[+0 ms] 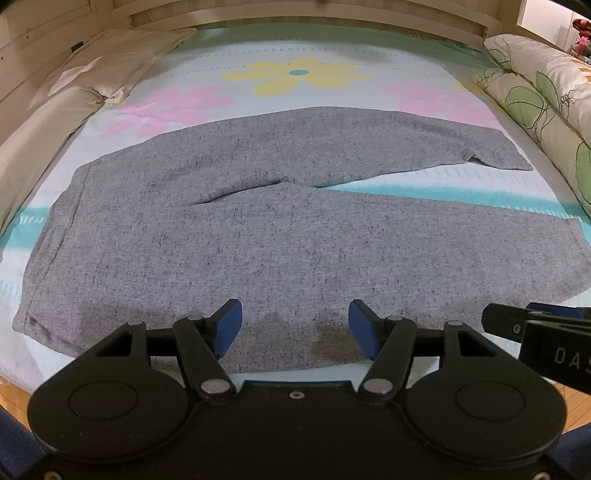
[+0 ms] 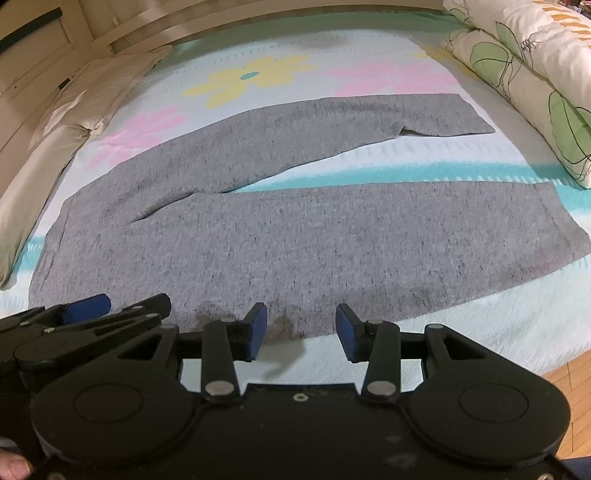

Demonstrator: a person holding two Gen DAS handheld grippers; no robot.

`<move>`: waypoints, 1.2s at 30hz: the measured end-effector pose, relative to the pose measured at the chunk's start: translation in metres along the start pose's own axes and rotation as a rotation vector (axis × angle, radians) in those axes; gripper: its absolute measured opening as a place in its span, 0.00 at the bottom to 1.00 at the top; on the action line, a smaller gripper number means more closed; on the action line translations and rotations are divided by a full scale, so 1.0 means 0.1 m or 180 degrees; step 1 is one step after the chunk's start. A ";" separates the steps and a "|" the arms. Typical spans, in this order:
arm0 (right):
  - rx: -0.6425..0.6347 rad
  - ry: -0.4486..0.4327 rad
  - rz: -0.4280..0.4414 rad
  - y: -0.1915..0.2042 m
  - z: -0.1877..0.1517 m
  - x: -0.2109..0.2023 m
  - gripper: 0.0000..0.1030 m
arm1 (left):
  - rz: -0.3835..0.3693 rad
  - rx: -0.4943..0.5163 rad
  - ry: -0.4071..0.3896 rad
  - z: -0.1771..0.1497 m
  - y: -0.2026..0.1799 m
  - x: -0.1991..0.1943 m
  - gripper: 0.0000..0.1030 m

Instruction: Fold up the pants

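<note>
The middle of the bed sheet (image 1: 295, 48) is covered by flat grey pants (image 1: 221, 240), over which free passage is left. The left side is bounded by pale pillows (image 1: 92, 70), the right by a rolled flowered quilt (image 2: 517, 66), the far edge by a wooden headboard (image 1: 295, 14).

From where I steer, the pants (image 1: 258, 240) lie spread flat on the bed (image 1: 369, 99), waistband toward the left, both legs running right. Behind the pants, at the far left, sits a pillow (image 1: 110, 59); a rolled quilt (image 1: 546, 96) lies along the bed's right edge, beyond the leg ends. A headboard (image 1: 295, 18) stands behind the bed. My left gripper (image 1: 295, 328) hangs over the near hem of the pants, and my right gripper (image 2: 301, 328) just beside it, to its right, at the same near edge.
</note>
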State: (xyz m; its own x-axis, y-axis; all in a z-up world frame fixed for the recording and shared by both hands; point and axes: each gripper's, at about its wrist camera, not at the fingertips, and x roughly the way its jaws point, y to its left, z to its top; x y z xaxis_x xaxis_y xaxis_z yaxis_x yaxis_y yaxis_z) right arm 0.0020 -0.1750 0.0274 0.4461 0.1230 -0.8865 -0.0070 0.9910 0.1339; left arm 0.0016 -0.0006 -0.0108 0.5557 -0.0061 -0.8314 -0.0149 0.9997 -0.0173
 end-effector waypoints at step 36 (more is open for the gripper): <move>-0.0002 0.0286 -0.0161 -0.02 0.02 0.10 0.43 | -0.0097 0.0198 0.0308 -0.10 -0.16 0.07 0.64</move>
State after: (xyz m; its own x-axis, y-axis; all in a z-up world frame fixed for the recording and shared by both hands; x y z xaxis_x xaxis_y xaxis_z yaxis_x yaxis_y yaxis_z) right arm 0.0079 -0.1763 0.0192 0.3639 0.0772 -0.9282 0.0129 0.9960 0.0879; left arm -0.0027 -0.0168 -0.0216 0.4723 -0.0355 -0.8807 0.0540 0.9985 -0.0113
